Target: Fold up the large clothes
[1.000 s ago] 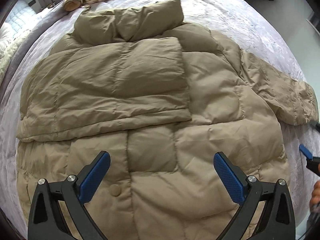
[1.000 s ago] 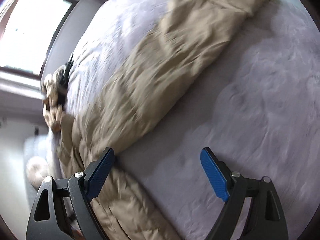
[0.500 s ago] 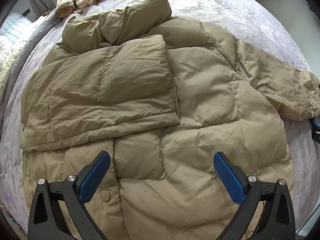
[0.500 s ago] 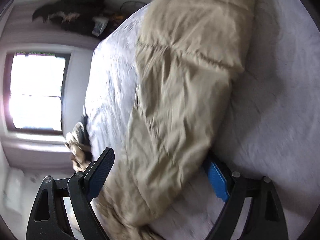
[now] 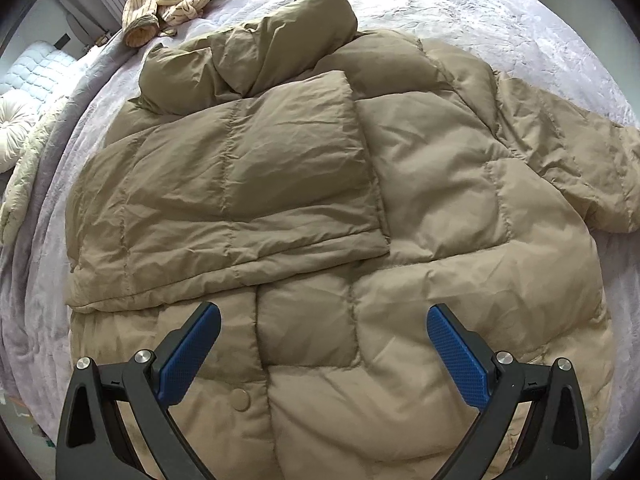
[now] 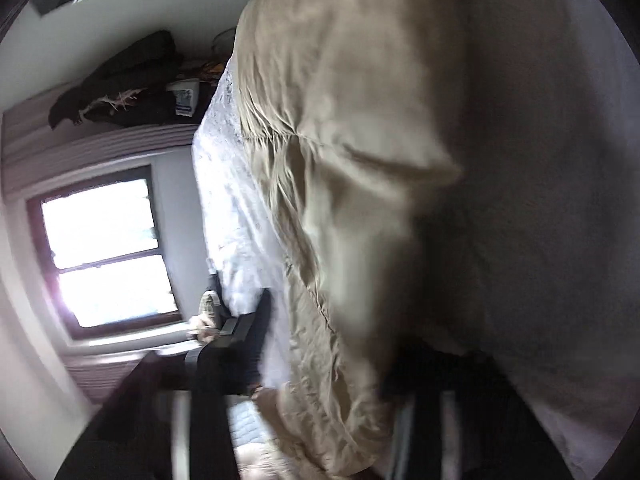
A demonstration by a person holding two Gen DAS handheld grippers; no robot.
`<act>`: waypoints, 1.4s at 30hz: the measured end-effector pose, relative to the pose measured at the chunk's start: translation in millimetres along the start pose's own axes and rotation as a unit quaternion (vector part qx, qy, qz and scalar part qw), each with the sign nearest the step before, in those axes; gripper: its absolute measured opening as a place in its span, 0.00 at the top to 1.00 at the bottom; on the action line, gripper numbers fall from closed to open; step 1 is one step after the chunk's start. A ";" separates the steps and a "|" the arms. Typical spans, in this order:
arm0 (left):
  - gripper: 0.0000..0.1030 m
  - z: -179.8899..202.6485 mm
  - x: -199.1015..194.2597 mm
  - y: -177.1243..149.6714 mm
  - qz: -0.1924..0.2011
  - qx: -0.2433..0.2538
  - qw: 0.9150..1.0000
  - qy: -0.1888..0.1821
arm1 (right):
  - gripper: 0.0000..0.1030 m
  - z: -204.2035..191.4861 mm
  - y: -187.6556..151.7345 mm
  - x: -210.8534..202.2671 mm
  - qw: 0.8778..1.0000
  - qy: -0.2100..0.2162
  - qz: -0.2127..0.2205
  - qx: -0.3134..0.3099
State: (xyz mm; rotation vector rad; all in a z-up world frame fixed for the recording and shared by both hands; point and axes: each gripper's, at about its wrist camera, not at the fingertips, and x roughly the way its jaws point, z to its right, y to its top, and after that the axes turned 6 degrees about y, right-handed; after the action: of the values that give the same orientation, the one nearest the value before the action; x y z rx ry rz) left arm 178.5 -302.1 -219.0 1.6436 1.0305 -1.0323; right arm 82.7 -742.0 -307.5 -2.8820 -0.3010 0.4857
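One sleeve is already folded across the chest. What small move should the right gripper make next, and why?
Probably lift the outstretched sleeve slightly and start carrying it across the jacket. The right gripper has just been closing with the cuff's fabric between its jaws, though blur hides whether the grip is firm. This sleeve alone lies off the body on the bedspread; the left gripper hovers open.

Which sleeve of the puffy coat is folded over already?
The sleeve lying flat across the coat's front. The other sleeve sticks out sideways onto the bed.

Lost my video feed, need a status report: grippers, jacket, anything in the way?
Left gripper open above jacket hem. Right gripper just been closing, right sleeve between its jaws, view blurred. Left sleeve folded across. Striped clothes beyond collar, clear.
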 end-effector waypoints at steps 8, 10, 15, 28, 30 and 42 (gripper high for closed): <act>0.00 -26.4 -0.4 -2.6 0.000 -0.012 1.000 0.003 | 0.86 -62.6 -33.0 20.6 0.992 0.013 -0.047 -0.118; 0.00 -34.8 -1.2 -1.0 0.004 -0.015 1.000 0.000 | 0.86 -87.2 -57.3 34.1 0.982 0.012 -0.072 -0.173; 0.00 -73.2 8.1 -9.8 0.010 -0.025 1.000 -0.015 | 0.86 -139.1 -149.0 67.9 0.934 -0.005 -0.146 -0.327; 0.00 -188.5 34.4 -23.3 0.014 -0.070 0.997 -0.023 | 0.86 -75.3 -379.8 170.6 0.807 -0.139 -0.302 -0.488; 0.00 -199.3 38.2 -27.6 0.015 -0.077 0.997 -0.025 | 0.86 -58.1 -391.9 174.0 0.796 -0.175 -0.307 -0.491; 0.00 -245.3 51.2 -33.2 0.031 -0.119 0.991 -0.060 | 0.10 -76.2 -341.5 130.1 0.875 -0.184 -0.233 -0.381</act>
State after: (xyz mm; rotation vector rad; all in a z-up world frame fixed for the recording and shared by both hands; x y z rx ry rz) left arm 206.4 -50.9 -217.6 1.3947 0.9761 -0.9183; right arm 172.5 -397.0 -196.8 -3.1972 -1.5163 0.9937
